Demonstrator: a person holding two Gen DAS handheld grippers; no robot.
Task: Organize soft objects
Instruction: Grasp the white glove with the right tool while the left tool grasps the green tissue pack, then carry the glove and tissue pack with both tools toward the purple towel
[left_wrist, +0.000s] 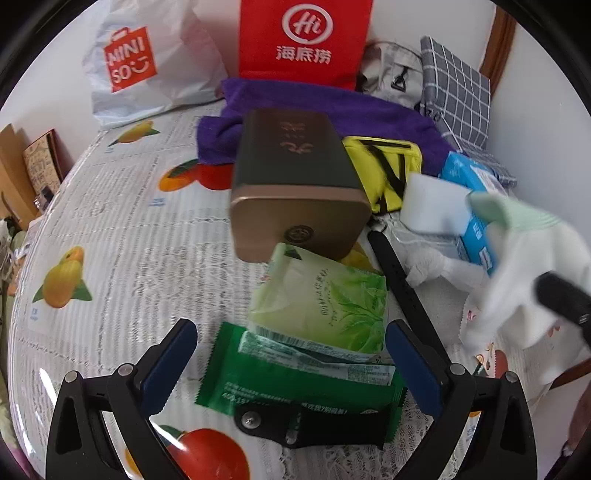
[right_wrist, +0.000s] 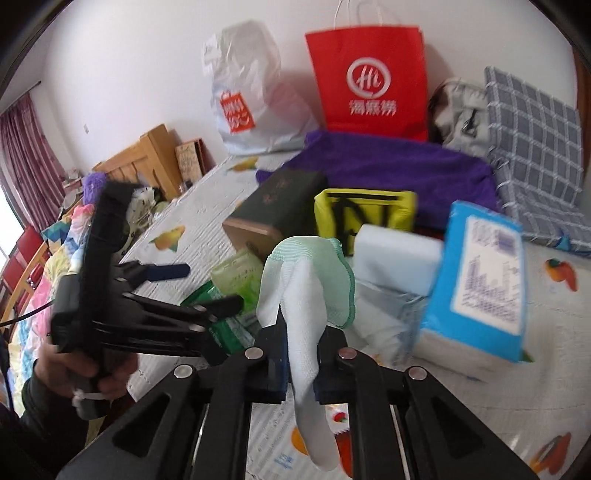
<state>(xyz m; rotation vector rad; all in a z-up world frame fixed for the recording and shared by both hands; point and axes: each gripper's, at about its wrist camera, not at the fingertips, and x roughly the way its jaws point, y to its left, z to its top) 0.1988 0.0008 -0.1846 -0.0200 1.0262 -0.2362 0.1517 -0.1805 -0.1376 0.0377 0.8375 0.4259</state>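
Item: white glove (right_wrist: 306, 295) with green cuff. Held off the tabletop (left_wrist: 122, 229) by the right gripper (right_wrist: 301, 354), whose fingers were closed on the glove's middle; cuff flopped above the jaws, a finger hung below.

Left gripper (left_wrist: 291, 354): fingers spread wide, holding nothing, poised low over the near part of the tabletop, straddling a green packet (left_wrist: 295, 384) and a pale green tissue pack (left_wrist: 321, 295) lying against it.

Other stock, middle of tabletop: dark tin box (left_wrist: 291, 177), yellow pouch (left_wrist: 388, 166), white sponge (left_wrist: 432, 206), blue tissue pack (right_wrist: 476, 280). Far edge: purple towel (left_wrist: 332, 110), checked cloth (left_wrist: 454, 85), red paper bag (left_wrist: 303, 40), white plastic bag (left_wrist: 147, 62).

Step in hand, as judged: carrying the glove, picked but not yet placed. Next move would call for choosing a spot among the soft goods, lowering the glove there, then parting the right fingers; its limp cloth could snag on a pad.
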